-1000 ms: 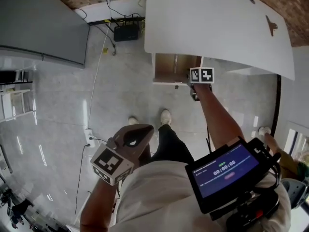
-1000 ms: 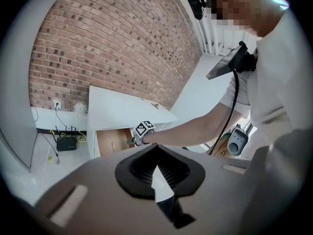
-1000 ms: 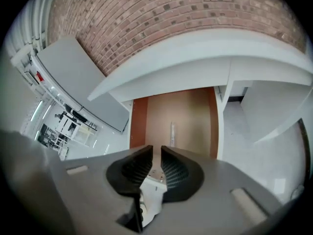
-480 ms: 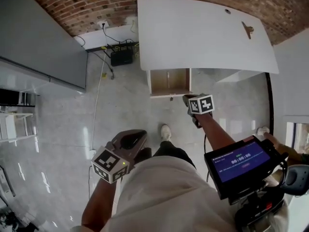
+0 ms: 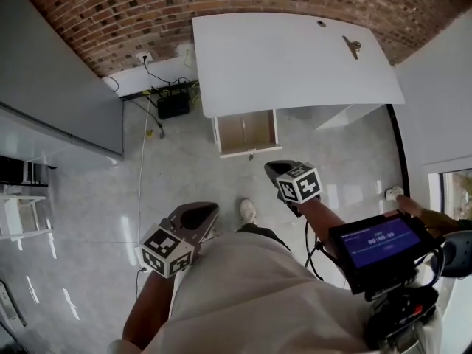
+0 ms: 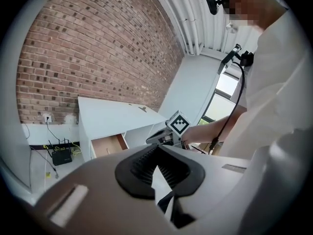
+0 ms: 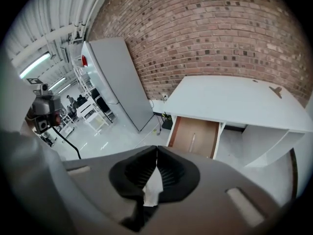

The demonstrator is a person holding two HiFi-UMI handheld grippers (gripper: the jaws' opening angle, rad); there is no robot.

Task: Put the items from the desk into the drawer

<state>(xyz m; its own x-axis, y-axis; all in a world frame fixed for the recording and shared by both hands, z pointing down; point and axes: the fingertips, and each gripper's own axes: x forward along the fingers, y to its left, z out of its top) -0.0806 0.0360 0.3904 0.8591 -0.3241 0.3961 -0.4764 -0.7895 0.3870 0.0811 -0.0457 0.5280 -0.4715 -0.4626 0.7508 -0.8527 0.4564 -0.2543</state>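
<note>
The white desk (image 5: 295, 57) stands against the brick wall, and its wooden drawer (image 5: 247, 133) is pulled open under the front edge. A small brown clip-like item (image 5: 352, 46) lies near the desk's far right, with a tiny dark dot (image 5: 321, 23) behind it. In the right gripper view the drawer (image 7: 195, 136) holds a thin pale thing (image 7: 194, 138). My right gripper (image 5: 271, 167) is shut and empty, hanging over the floor short of the drawer. The left gripper (image 5: 210, 208) is shut too, lower left near my body. Each gripper view shows jaws closed on nothing.
A grey cabinet (image 5: 51, 87) stands at the left. A black router (image 5: 173, 103) and cables lie on the floor by the wall. A white partition (image 5: 435, 87) flanks the desk's right side. My shoe (image 5: 248, 211) and a chest-mounted screen (image 5: 380, 242) are below.
I have stepped back from the desk, so it looks smaller and farther. My right gripper has drawn away from the drawer front toward my body. The left gripper has hardly moved.
</note>
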